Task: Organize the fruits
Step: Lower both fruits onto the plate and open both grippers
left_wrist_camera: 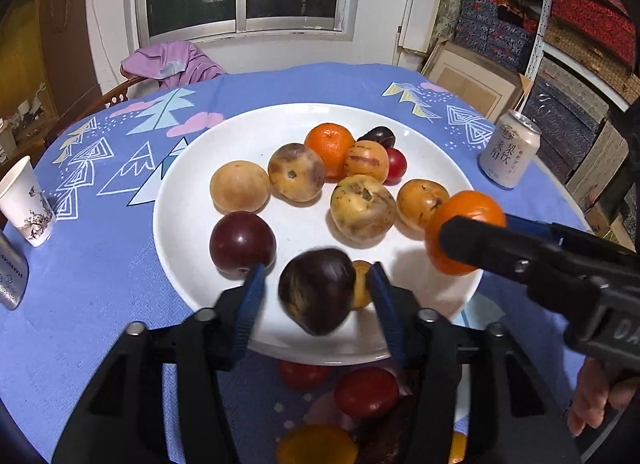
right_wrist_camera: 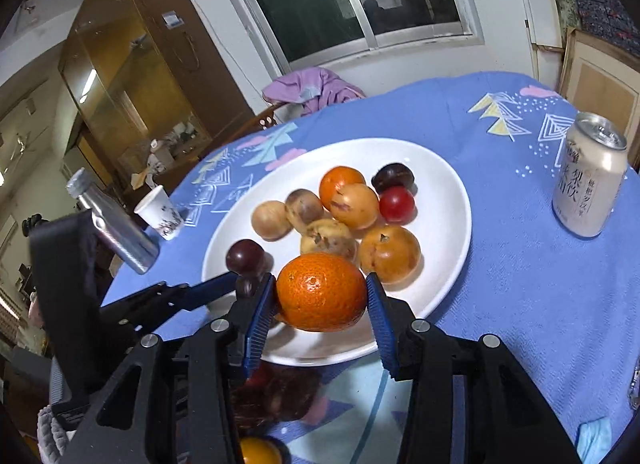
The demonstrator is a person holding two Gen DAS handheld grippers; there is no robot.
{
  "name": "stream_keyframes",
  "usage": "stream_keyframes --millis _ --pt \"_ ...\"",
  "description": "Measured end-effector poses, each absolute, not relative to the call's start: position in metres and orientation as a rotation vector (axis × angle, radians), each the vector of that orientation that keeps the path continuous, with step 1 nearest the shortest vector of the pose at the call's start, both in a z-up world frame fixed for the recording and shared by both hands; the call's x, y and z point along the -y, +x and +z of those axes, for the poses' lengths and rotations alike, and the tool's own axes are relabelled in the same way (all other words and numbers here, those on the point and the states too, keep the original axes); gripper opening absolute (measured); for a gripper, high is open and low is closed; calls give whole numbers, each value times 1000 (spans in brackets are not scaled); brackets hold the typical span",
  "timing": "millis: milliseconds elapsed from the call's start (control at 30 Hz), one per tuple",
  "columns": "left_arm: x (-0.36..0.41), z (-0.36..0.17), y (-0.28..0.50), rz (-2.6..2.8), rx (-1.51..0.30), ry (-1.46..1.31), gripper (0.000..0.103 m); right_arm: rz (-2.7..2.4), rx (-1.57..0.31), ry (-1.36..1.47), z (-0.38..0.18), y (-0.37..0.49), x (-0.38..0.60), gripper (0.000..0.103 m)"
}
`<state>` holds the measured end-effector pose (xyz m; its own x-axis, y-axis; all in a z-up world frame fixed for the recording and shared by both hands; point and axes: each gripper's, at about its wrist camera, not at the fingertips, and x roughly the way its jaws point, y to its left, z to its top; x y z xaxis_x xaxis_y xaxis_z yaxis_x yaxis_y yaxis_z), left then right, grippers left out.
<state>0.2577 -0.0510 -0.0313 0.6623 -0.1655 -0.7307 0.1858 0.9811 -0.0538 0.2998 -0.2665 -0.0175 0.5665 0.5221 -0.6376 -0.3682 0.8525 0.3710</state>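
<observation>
Left hand-held gripper (left_wrist_camera: 316, 288) spread around dark plum (left_wrist_camera: 316, 292), blurred; right hand-held gripper (right_wrist_camera: 322, 296) pinched orange (right_wrist_camera: 320, 291) over plate's (right_wrist_camera: 444, 199) near rim

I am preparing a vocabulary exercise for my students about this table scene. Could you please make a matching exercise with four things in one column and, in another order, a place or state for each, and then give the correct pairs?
Things:
1. large orange
2. dark plum
3. drink can
4. paper cup

Places or states:
A. stands on the blue tablecloth at the left of the white plate
B. clamped between the right gripper's blue pads
C. between the left gripper's open fingers, blurred, over the plate
D. stands on the cloth at the right of the plate

Pairs: 1-B, 2-C, 3-D, 4-A
</observation>
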Motion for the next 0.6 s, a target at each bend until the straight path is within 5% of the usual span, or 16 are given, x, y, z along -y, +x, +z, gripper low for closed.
stream_keyframes --millis 367,433,600 --pt "34 -6 219 -164 -730 27 96 555 -670 253 21 259 294 61" --pt "23 1 200 -163 -715 -14 98 576 -591 219 36 231 301 75" --pt "16 -13 138 -197 -731 -33 99 584 -568 178 15 172 313 81"
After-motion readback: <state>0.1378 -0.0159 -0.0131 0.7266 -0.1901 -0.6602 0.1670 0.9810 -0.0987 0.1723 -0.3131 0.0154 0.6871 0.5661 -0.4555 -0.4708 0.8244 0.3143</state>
